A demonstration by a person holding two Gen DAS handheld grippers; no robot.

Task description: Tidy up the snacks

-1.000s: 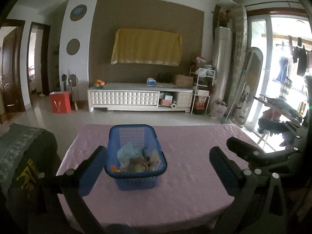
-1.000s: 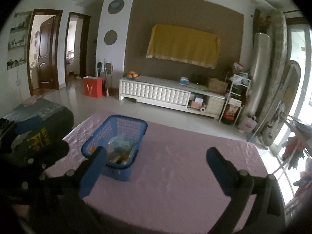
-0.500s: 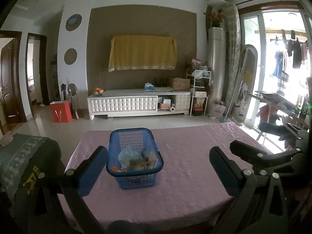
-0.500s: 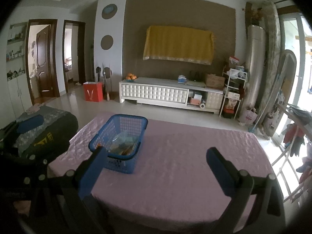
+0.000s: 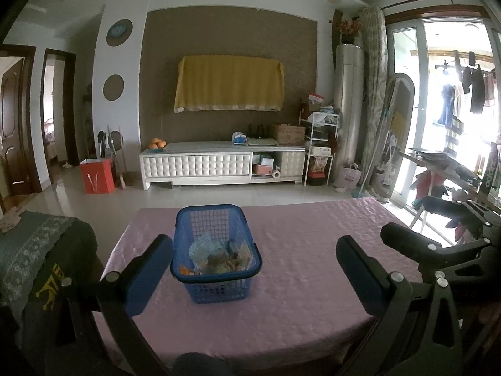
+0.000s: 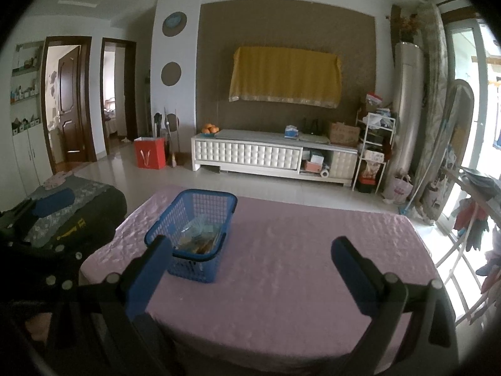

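- Snacks point(image 5: 219, 258) fill the blue basket point(image 5: 216, 291) near the bench's point(image 5: 307, 297) left edge.
- Left claw point(image 5: 255, 271) and right claw point(image 6: 250, 268) both hover empty, jaws spread wide.

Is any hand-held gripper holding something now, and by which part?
Nothing is held. The left hand-held gripper and right hand-held gripper are both open and empty; the basket stands untouched.

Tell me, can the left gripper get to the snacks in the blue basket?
Probably yes. The left gripper is open, the basket has no lid, and nothing lies between them on the table.
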